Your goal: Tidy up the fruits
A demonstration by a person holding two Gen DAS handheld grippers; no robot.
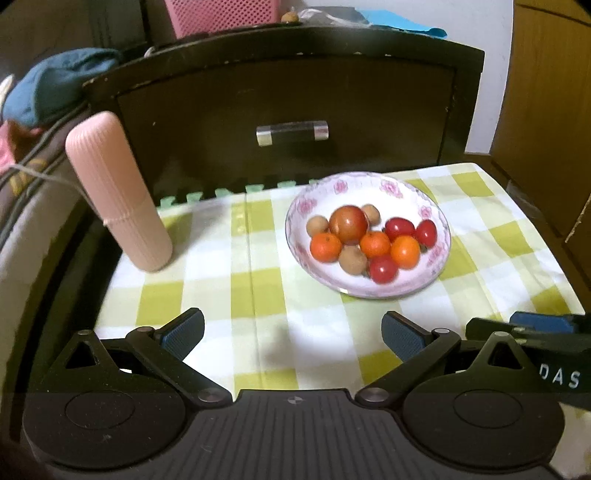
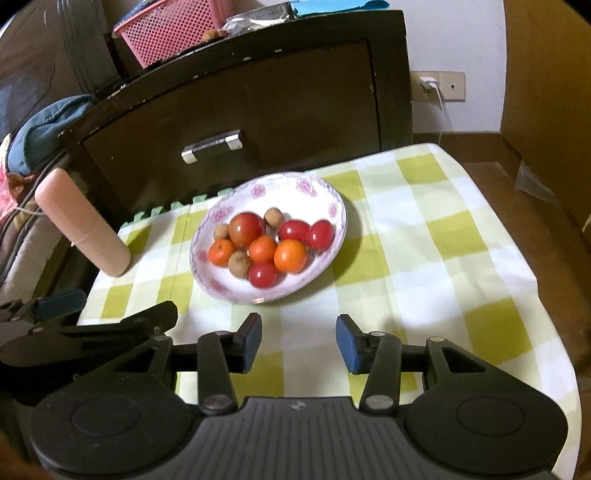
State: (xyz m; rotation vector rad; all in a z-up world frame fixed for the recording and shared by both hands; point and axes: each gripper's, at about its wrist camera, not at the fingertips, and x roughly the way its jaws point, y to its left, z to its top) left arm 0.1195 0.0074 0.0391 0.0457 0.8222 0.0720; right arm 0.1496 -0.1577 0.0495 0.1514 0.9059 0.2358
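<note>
A white bowl with pink flowers [image 1: 388, 190] [image 2: 295, 184] sits on the green-and-white checked cloth [image 1: 258, 258] [image 2: 424, 240]. It holds a large red tomato [image 1: 349, 224] [image 2: 246, 229], small oranges [image 1: 325, 247] [image 2: 290, 256], red cherry tomatoes [image 1: 399, 228] [image 2: 320, 235] and brown round fruits [image 1: 353, 259] [image 2: 240, 264]. My left gripper [image 1: 293, 334] stands wide open above the cloth, short of the bowl, with nothing between its fingers. My right gripper [image 2: 298, 341] is open narrower, also short of the bowl, and empty.
A pink ribbed cylinder [image 1: 118, 192] [image 2: 83, 221] stands at the cloth's left edge. Behind the bowl is a dark drawer front with a metal handle [image 1: 292, 133] [image 2: 211, 146]. A pink basket [image 2: 170, 29] sits on top. The cloth drops off at the right.
</note>
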